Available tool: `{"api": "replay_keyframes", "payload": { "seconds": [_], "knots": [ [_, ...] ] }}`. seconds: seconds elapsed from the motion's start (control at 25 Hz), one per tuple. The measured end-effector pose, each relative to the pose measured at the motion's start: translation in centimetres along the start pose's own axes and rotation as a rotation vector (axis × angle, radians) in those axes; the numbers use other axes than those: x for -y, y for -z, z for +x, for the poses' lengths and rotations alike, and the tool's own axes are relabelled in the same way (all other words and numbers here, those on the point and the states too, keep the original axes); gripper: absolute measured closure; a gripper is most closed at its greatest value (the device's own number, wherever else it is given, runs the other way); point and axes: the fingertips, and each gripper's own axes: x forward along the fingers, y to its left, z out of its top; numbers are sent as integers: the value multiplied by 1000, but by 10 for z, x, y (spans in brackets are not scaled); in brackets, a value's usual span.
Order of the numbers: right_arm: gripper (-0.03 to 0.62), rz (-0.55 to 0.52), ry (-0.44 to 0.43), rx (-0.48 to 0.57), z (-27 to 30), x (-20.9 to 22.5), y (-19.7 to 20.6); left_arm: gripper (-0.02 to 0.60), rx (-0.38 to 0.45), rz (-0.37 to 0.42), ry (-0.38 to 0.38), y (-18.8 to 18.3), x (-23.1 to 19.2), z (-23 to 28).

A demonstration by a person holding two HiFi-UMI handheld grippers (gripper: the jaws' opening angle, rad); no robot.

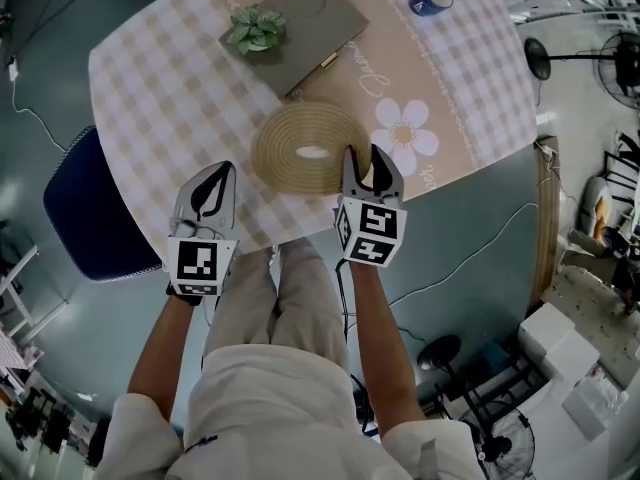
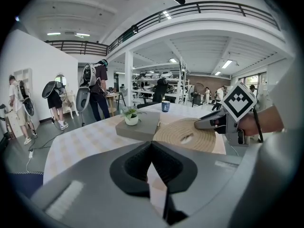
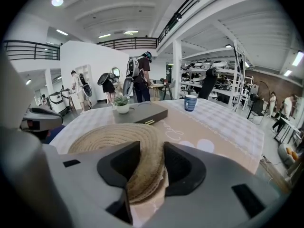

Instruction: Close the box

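Grey flat box (image 1: 318, 20), upper centre of the head view, potted plant (image 1: 255, 30) on its lid. Likely stiff and light; take it by the clasp edge.
Left gripper (image 1: 222, 173): jaws together, empty.
Right gripper (image 1: 365, 158): jaws apart astride woven mat (image 1: 295, 143) rim.

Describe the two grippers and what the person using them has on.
The left gripper and right gripper have light grey shells with black padded fingers. Each carries a cube of black-and-white square markers near the hand. The person wears a light short-sleeved shirt and beige trousers.
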Motion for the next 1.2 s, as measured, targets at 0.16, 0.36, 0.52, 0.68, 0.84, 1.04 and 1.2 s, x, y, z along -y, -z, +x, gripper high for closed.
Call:
{"api": "replay_keyframes", "payload": {
  "seconds": [0.16, 0.36, 0.52, 0.68, 0.84, 1.04, 1.2],
  "knots": [
    [431, -55, 9, -9, 0, 2, 1, 580, 1, -5, 11, 1, 6, 2],
    [428, -91, 25, -18, 3, 4, 6, 580, -3, -3, 18, -2, 6, 5],
    [427, -209, 60, 15, 5, 3, 7, 580, 4, -13, 17, -4, 6, 9],
    [427, -207, 79, 39, 4, 3, 7, 580, 1, -15, 18, -5, 6, 11],
    [427, -223, 99, 43, 4, 2, 7, 580, 4, -18, 20, -8, 7, 12],
    [427, -226, 93, 48, 3, 4, 7, 580, 2, -19, 25, -8, 10, 14],
    [424, -241, 53, 40, 5, 4, 8, 580, -2, -21, 26, -7, 11, 14]
  ]
}}
